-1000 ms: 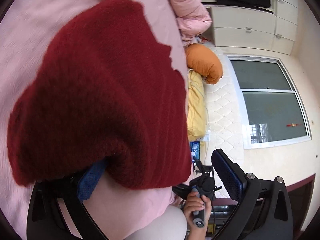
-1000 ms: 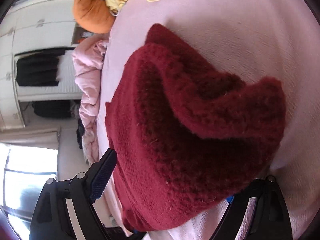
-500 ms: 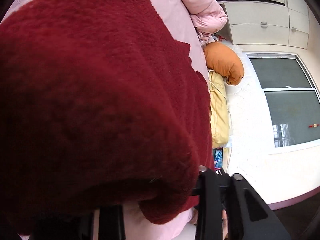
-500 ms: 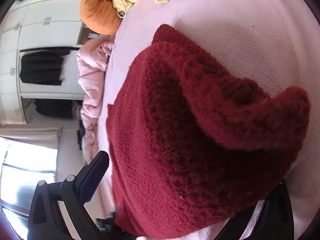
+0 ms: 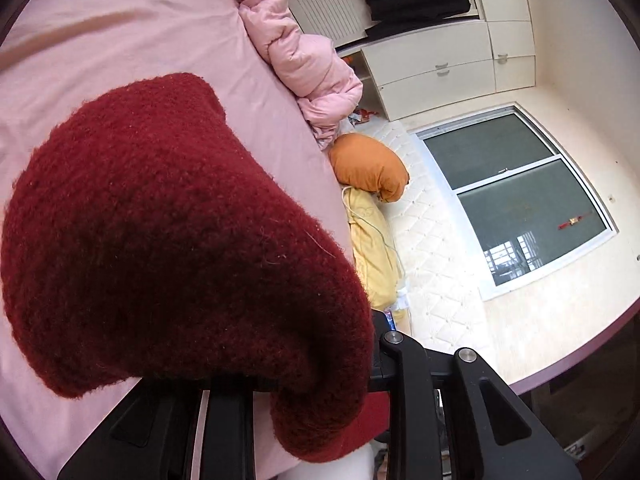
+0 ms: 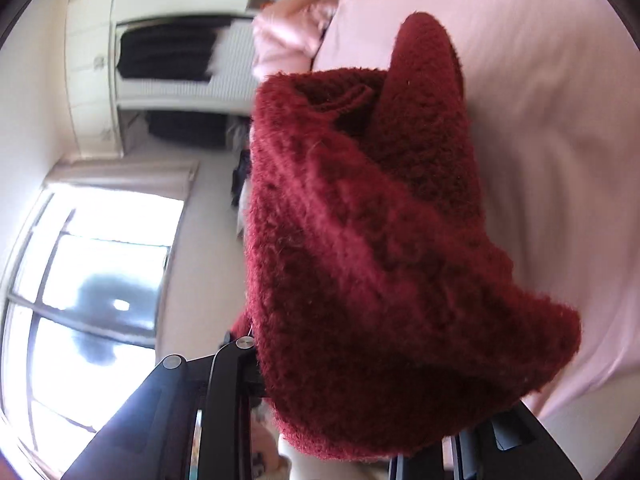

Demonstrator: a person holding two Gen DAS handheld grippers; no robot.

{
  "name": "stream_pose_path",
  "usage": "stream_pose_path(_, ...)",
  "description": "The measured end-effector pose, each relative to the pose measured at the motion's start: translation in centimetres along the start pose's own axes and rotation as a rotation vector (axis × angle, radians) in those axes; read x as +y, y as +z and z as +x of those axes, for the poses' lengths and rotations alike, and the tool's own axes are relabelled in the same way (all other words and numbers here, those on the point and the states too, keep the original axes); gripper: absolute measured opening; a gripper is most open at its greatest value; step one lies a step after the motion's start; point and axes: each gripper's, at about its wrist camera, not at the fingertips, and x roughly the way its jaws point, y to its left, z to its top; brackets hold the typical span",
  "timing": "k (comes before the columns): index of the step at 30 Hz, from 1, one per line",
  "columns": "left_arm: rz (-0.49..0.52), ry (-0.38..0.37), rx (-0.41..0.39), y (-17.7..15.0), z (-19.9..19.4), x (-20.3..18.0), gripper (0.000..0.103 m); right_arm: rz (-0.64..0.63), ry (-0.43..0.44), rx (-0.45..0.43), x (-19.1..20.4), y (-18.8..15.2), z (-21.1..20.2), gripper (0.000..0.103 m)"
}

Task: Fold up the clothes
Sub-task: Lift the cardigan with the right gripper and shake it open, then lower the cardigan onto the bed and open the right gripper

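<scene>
Two jaws buried under red sweater (image 5: 180, 240) | fingertips hidden | grip state unreadable

Fuzzy, coarse dark red knit sweater (image 5: 168, 240), smooth matt pink bed sheet (image 5: 120, 20), puffy pink quilted jacket (image 5: 304, 56), matt black plastic left hand-held gripper (image 5: 316, 392)

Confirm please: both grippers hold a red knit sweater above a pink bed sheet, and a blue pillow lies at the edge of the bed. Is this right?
One detail is wrong: the pillow is orange, not blue, as the left wrist view shows. The sweater and sheet are as you say.
</scene>
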Motion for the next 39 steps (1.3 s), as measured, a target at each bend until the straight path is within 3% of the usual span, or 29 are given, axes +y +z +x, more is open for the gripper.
stream_pose_path(3,-0.062,0.117,0.018,0.4,-2.0,3.2,0.026,0.081,0.015,0.084,-0.8,-2.7,1.9,0.027)
stream_pose_path(6,-0.11,0.081,0.009,3.4,-0.9,4.8,0.026,0.109,-0.011,0.117,-0.2,-1.6,5.2,0.027)
stream_pose_path(11,-0.013,0.114,-0.028,11.7,2.3,-1.4,0.026,0.005,0.027,0.061,8.9,5.3,10.3,0.026)
stream_pose_path(14,0.024,0.02,-0.117,15.3,0.2,-5.2,0.026,-0.105,0.062,0.004,16.0,8.8,11.3,0.026)
stream_pose_path(16,0.044,-0.042,-0.176,16.8,-2.0,-6.6,0.026,-0.099,0.054,0.009,14.2,7.9,11.7,0.026)
stream_pose_path(19,0.065,-0.027,-0.204,17.6,-3.0,-6.0,0.026,-0.09,0.043,0.015,11.6,6.6,12.1,0.026)
stream_pose_path(24,-0.021,0.124,-0.118,14.9,-1.5,2.1,0.026,-0.075,0.023,0.027,7.3,4.5,12.9,0.026)
stream_pose_path(27,-0.09,0.175,-0.052,12.4,-1.2,7.2,0.026,-0.058,-0.001,0.036,4.2,3.0,13.5,0.026)
stream_pose_path(29,-0.135,0.206,-0.008,10.7,-1.0,10.5,0.026,0.045,-0.117,0.07,-2.7,0.8,15.0,0.026)
stream_pose_path(31,-0.18,0.237,0.036,9.0,-0.9,13.9,0.027,0.161,-0.121,0.082,-8.2,-0.7,15.3,0.024)
stream_pose_path(32,-0.202,0.252,0.058,8.1,-0.8,15.6,0.033,0.153,-0.124,0.089,-8.0,-0.6,14.9,0.025)
stream_pose_path(35,-0.252,0.24,0.075,9.1,-2.8,16.0,0.037,0.122,-0.141,0.11,-7.2,-0.3,13.7,0.033)
stream_pose_path(37,-0.295,0.236,0.085,9.7,-4.7,16.0,0.038,0.033,-0.249,0.121,-5.8,0.1,12.4,0.037)
stream_pose_path(39,-0.318,0.28,0.086,10.2,-6.8,16.0,0.038,-0.037,-0.36,0.108,-4.9,0.2,10.6,0.041)
